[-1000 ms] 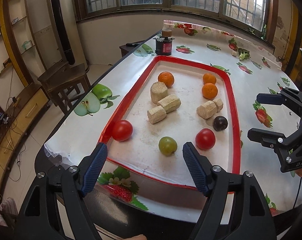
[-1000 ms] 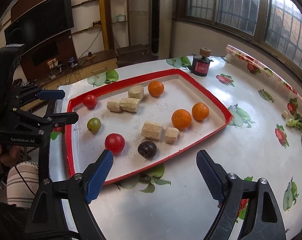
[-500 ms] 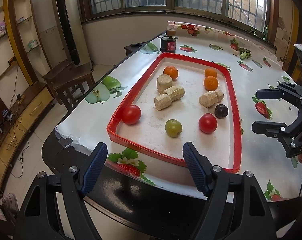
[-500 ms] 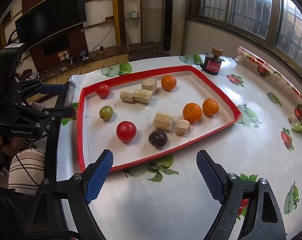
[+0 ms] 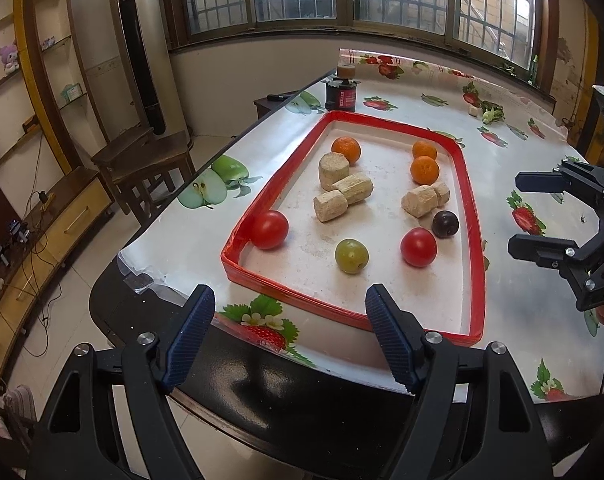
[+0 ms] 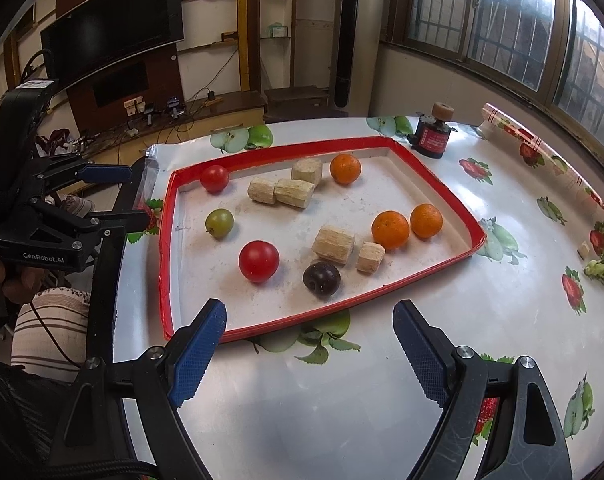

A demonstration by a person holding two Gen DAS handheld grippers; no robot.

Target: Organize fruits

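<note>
A red-rimmed white tray [image 5: 472,240] [image 6: 285,148] lies on the fruit-print table. It holds two red tomatoes [image 5: 269,229] [image 6: 258,261], a green fruit [image 5: 351,255] [image 6: 219,223], a dark plum [image 5: 445,224] [image 6: 321,279], three oranges [image 5: 424,170] [image 6: 390,229] and several beige cylinder pieces [image 5: 353,188] [image 6: 333,245]. My left gripper [image 5: 287,304] [image 6: 135,194] hangs open over the table's near edge, short of the tray. To the tray's right, my right gripper [image 6: 310,316] [image 5: 518,214] is also open over the tablecloth. Neither one holds anything.
A small red-and-black jar [image 5: 340,94] [image 6: 434,136] stands just beyond the tray's far corner. A green vegetable scrap [image 5: 492,114] [image 6: 602,270] lies on the cloth further off. A wooden stool [image 5: 141,160] stands on the floor left of the table.
My left gripper has drawn back from over the tray's near end to the table's edge. The right gripper has barely shifted. The fruits have not moved.
</note>
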